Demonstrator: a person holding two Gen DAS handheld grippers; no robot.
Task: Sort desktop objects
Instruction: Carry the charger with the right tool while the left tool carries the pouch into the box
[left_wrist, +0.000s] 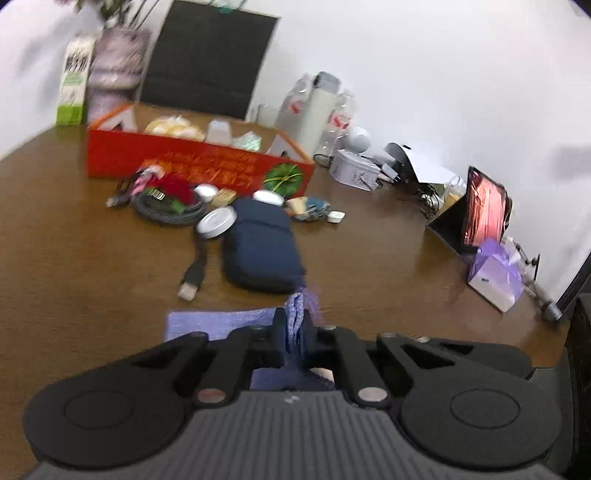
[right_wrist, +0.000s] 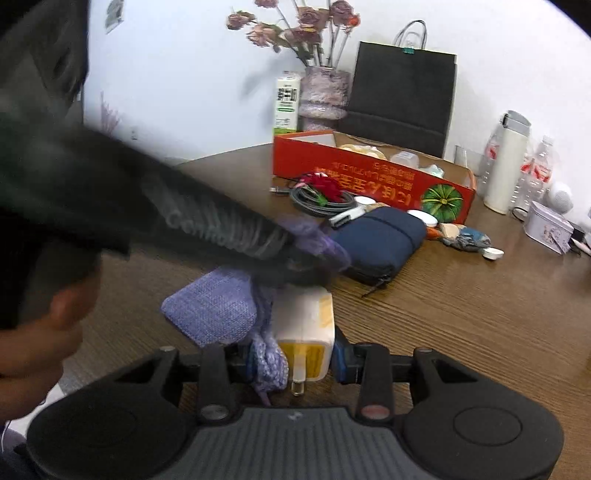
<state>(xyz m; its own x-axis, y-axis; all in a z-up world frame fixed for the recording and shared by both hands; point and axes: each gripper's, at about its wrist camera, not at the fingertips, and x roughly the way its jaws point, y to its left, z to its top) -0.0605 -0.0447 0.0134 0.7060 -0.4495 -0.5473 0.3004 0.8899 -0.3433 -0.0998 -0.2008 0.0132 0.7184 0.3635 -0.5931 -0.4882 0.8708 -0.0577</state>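
Note:
My left gripper (left_wrist: 295, 328) is shut on the rim of a purple knitted pouch (left_wrist: 218, 323) that lies on the wooden table; in the right wrist view the left gripper (right_wrist: 295, 258) crosses from the left and lifts the pouch (right_wrist: 214, 308) mouth. My right gripper (right_wrist: 295, 354) is shut on a white and yellow charger plug (right_wrist: 304, 332), prongs toward the camera, at the pouch mouth. A navy zip pouch (left_wrist: 262, 251) lies just beyond, also in the right wrist view (right_wrist: 380, 240).
A red cardboard box (left_wrist: 192, 162) holds several items at the back. In front of it lie a coiled grey cable (left_wrist: 166, 210), a round tin (left_wrist: 216, 221) and small items. Bottles (right_wrist: 506, 162), a laptop (left_wrist: 480, 210) and a purple gift box (left_wrist: 495, 273) stand to the right.

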